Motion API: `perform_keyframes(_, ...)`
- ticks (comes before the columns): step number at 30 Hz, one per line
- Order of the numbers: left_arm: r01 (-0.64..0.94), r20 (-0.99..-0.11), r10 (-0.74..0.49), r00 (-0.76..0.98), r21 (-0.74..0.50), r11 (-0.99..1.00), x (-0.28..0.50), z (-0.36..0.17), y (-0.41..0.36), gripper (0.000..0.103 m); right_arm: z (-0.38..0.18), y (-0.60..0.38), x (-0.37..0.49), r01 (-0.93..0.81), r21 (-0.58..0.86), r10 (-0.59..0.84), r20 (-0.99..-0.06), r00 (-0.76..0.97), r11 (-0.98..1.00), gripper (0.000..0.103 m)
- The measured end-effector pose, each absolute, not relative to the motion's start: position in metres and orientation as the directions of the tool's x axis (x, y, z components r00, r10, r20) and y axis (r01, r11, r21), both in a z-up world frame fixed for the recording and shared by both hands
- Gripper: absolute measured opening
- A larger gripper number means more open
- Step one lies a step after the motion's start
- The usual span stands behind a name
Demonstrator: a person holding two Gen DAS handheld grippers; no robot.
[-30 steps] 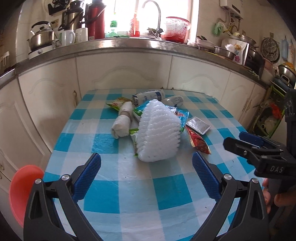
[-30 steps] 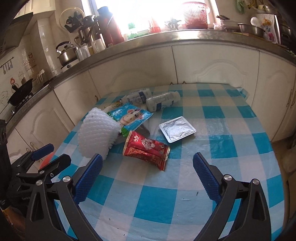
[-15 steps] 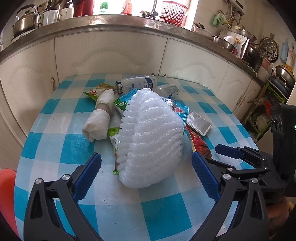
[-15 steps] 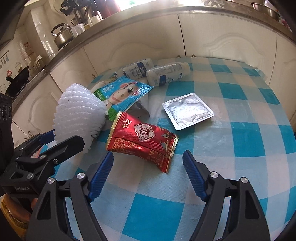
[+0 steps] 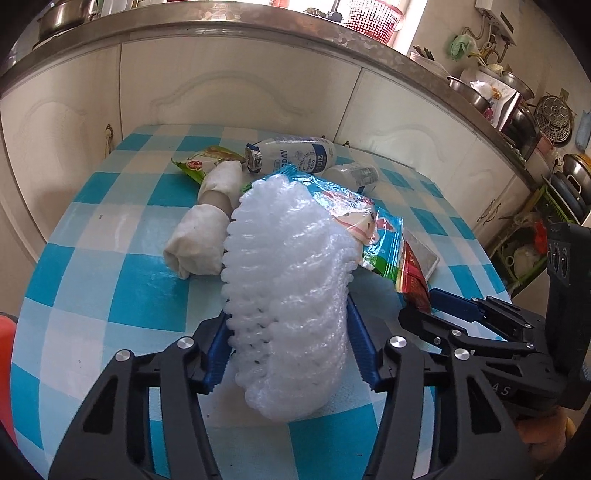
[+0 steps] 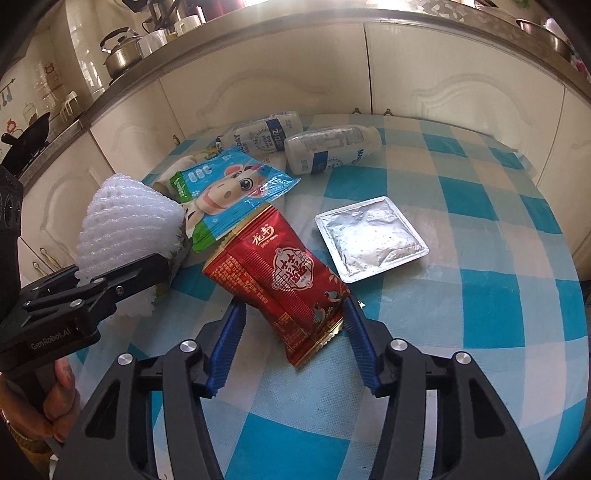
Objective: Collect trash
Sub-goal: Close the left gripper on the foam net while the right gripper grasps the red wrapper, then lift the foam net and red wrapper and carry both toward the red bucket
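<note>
This is a home kitchen. A long steel-edged counter (image 5: 258, 40) runs over cream cabinet doors (image 6: 458, 88), with a kettle (image 6: 120, 55) and mugs (image 6: 153, 42) on it, a black wok (image 6: 26, 142) at the stove end, and a red basket (image 5: 373, 18) by the sunlit window. Pots and steel bowls (image 5: 469, 96) crowd the far end, and the bench (image 6: 480, 288) wears a blue-and-white checked cloth.
</note>
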State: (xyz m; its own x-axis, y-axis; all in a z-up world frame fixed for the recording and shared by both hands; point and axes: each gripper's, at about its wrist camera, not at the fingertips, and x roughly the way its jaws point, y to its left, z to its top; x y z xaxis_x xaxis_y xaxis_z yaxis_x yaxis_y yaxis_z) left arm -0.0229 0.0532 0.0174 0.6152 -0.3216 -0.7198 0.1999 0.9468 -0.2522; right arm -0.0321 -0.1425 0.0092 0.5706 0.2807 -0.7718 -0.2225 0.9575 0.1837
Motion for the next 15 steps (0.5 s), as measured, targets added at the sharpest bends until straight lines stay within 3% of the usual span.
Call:
perform_keyframes(4,0.188,-0.716,-0.319,0.621,-0.259,0.947,-0.026,0.02,0.057,0.053,0.01,-0.143,-0.031,-0.216,0.18,0.274,-0.771,0.575,0.96,0.04)
perform_keyframes(12,0.175,-0.7,-0.314,0.642,-0.265,0.948,-0.04,0.029,0.066,0.052,0.015,-0.143,-0.041,-0.202,0.17,0.259,-0.762,0.594,0.965,0.027)
perform_keyframes(15,0.166,-0.69,-0.308,0.655,-0.266,0.949,-0.048,0.033,0.072,0.052,0.021,-0.147,-0.047,-0.189,0.194,0.27,-0.749,0.605,0.963,0.009)
